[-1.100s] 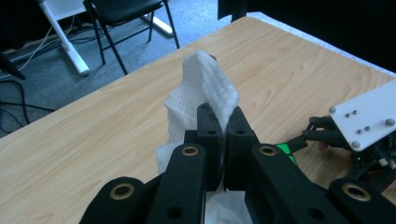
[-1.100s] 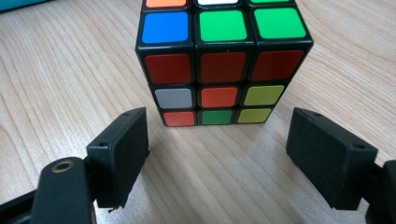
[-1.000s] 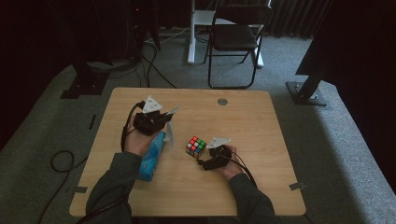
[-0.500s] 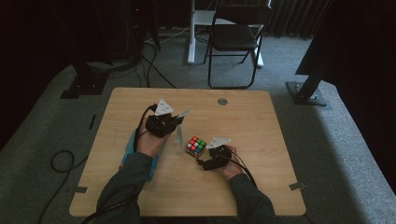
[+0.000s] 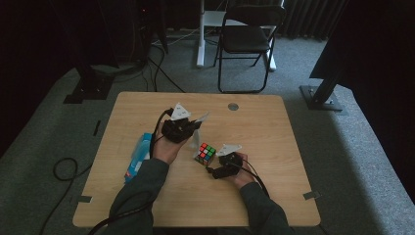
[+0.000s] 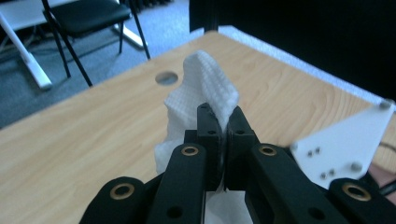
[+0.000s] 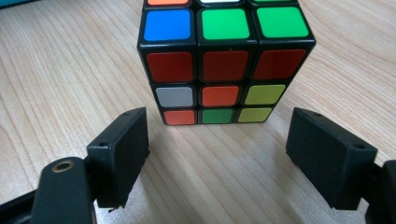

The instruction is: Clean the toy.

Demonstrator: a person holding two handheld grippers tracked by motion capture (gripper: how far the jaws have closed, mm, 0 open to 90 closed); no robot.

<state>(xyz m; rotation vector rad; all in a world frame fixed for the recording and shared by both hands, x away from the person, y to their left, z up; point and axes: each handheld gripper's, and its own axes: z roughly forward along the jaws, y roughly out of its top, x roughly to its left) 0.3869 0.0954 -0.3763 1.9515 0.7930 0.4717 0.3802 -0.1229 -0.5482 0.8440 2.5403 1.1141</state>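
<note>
A white tissue (image 6: 205, 79) is pinched in my left gripper (image 6: 226, 123), whose jaws are shut on its folds. From above, that left gripper (image 5: 195, 126) hovers over the middle of the wooden table (image 5: 274, 147), the tissue (image 5: 202, 118) sticking out past its tip. A scrambled colour cube (image 5: 206, 152) sits on the table just right of it. My right gripper (image 5: 214, 165) rests by the cube's near side. In the right gripper view the cube (image 7: 224, 60) stands just beyond the open right gripper (image 7: 217, 154), touching neither jaw.
A blue tissue pack (image 5: 139, 155) lies on the table to the left, beside the left forearm. A round cable hole (image 5: 233, 106) is near the table's far edge. A black folding chair (image 5: 247, 39) stands beyond the table. The right gripper's grey plate (image 6: 345, 144) shows close by.
The left hand has carried the tissue to the right, toward the cube, uncovering the blue pack. The right hand and the cube have stayed put.
</note>
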